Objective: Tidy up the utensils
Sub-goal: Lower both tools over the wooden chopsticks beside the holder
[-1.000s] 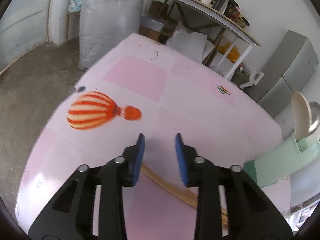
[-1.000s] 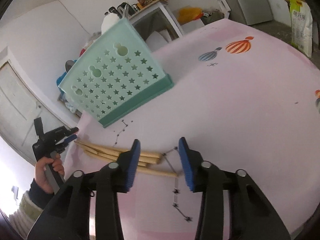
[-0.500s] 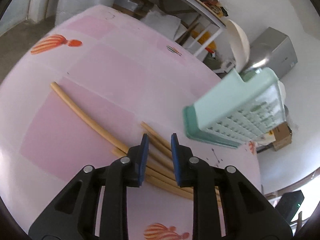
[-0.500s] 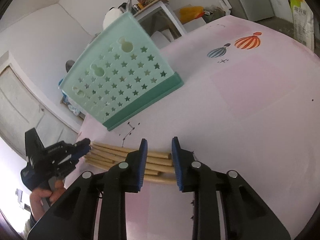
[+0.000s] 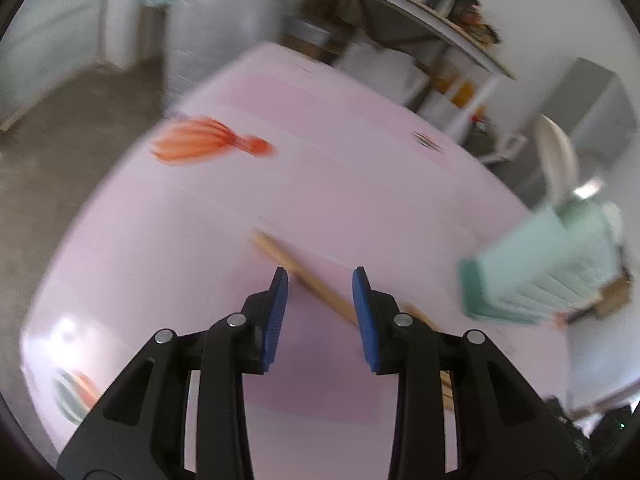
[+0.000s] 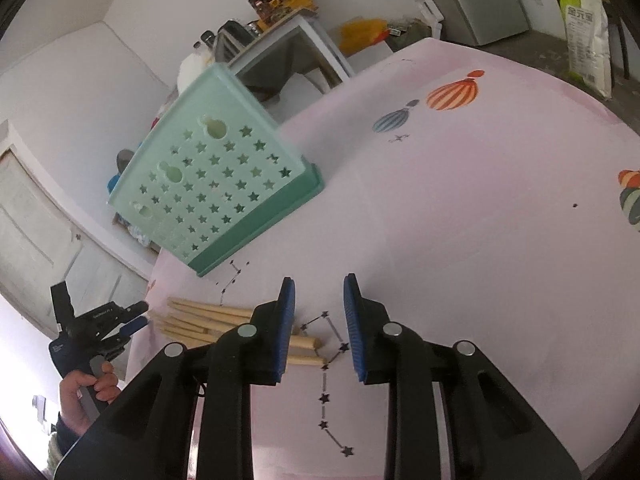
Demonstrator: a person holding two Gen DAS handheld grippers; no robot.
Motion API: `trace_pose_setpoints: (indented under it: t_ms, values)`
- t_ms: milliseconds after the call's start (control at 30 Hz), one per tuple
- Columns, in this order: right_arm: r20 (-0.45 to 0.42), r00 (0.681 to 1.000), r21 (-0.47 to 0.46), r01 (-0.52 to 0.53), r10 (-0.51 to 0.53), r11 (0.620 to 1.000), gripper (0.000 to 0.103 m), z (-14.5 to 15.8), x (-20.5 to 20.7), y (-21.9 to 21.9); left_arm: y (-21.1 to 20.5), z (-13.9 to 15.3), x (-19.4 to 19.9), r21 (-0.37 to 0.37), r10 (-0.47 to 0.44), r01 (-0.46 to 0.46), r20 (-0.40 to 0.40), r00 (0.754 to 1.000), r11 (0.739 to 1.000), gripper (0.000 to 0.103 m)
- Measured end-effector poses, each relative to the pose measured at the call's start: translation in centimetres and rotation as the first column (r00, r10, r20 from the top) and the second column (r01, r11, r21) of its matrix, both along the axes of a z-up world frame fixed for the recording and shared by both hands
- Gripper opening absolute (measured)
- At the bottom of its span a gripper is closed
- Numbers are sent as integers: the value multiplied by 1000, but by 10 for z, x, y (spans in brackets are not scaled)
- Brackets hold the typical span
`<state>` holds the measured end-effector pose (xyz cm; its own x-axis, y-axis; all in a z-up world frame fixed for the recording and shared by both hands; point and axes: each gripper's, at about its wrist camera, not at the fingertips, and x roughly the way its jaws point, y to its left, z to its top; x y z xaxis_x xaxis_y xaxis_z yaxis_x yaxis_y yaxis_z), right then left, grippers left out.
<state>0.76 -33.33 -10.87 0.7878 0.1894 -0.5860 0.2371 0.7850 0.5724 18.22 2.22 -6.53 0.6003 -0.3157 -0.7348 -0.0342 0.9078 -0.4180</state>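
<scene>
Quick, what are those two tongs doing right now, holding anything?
Left tongs: open, holding nothing; a wooden stick lies on the table beyond them.
Right tongs: open, empty.

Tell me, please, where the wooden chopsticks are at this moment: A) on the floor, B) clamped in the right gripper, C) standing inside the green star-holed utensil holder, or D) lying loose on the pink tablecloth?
D: the wooden chopsticks lie flat in a loose bunch on the pink tablecloth, in front of the green star-holed utensil holder; the right gripper is open above them with nothing between its fingers.
</scene>
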Motion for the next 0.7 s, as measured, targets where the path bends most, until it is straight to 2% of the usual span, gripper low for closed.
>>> trace_pose_setpoints:
  t_ms: [100,167,233,300,367,400,467,600,667,700]
  values:
    - [1,1000,1,-9,9,1000,25,1,2,2,-22,0,-4,-68,-115,114,-19,993,991,31]
    - [4,1000,1,-5,5,1000,25,3,0,-1,-25,7,-6,-61,-113,114,19,993,992,31]
    - [9,1000,1,-1,1,1000,25,5,-2,-3,-21,17,-3,11,-76,76,81,994,997,31]
    - [10,1000,-1,-3,3,1000,25,6,-2,-5,-15,25,10,125,-46,31,120,992,992,34]
    - [11,1000,4,-4,4,1000,25,5,-3,-5,-8,22,25,232,-34,12,94,995,973,39]
    - [10,1000,9,-4,4,1000,25,5,-3,-6,-5,15,39,295,-37,23,40,999,955,39]
    - [10,1000,10,-8,8,1000,25,5,-3,-5,5,4,51,331,-50,57,-30,998,942,39]
    - [22,1000,5,-13,13,1000,25,7,-4,-5,11,4,59,396,-114,129,-61,992,909,36]
    - [25,1000,15,-6,6,1000,25,5,-4,-8,7,5,57,397,-137,154,-69,988,905,24]
    - [25,1000,20,-4,4,1000,25,4,-4,-9,5,4,56,397,-145,161,-71,987,903,24]
